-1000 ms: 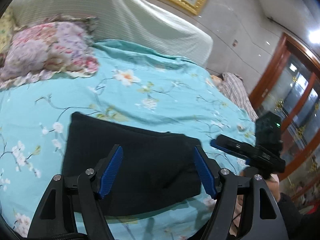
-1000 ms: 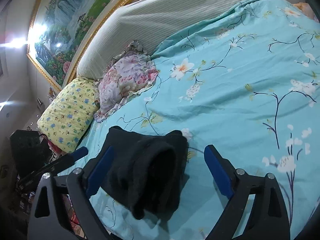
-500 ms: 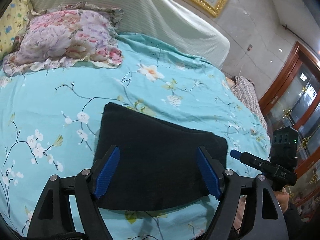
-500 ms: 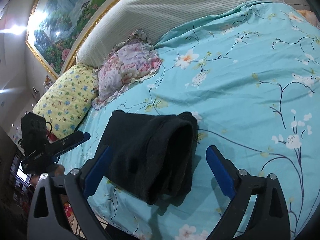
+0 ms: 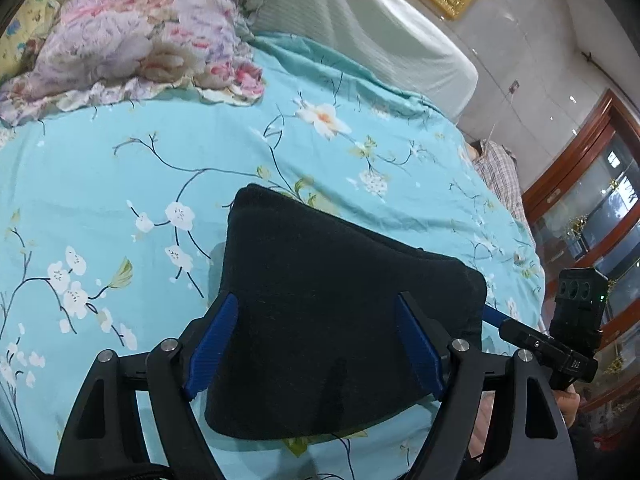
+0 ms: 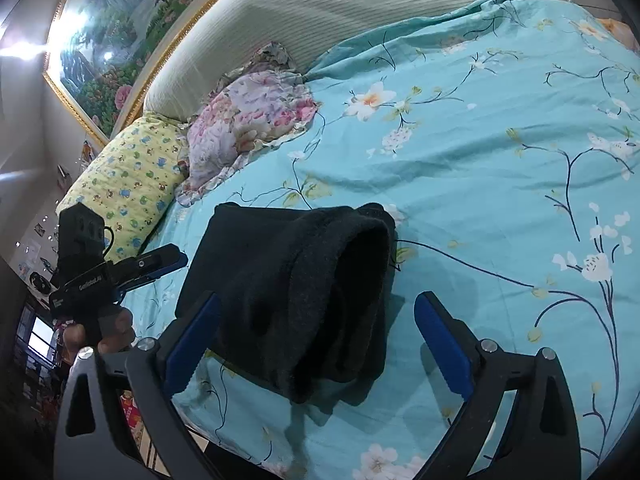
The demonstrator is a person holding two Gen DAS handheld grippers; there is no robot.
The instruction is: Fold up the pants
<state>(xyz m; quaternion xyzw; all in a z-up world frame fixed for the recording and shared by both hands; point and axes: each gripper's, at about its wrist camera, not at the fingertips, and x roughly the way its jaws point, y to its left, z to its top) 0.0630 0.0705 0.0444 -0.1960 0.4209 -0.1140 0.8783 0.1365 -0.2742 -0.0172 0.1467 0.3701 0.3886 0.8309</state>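
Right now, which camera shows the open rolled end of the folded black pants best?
The right wrist view: the pants face it end-on, showing the layered edge and bulging fold. The left wrist view shows only their flat top, a neat dark rectangle on the bedspread.

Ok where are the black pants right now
The folded black pants lie on the teal floral bedspread, near its front edge. In the left wrist view they sit between the open jaws, below the pink floral pillow.

The folded pants [image 5: 336, 320] lie on the bed [image 5: 120, 168] near its front edge; two pillows [image 6: 248, 128] sit behind, against the headboard [image 6: 320, 12].
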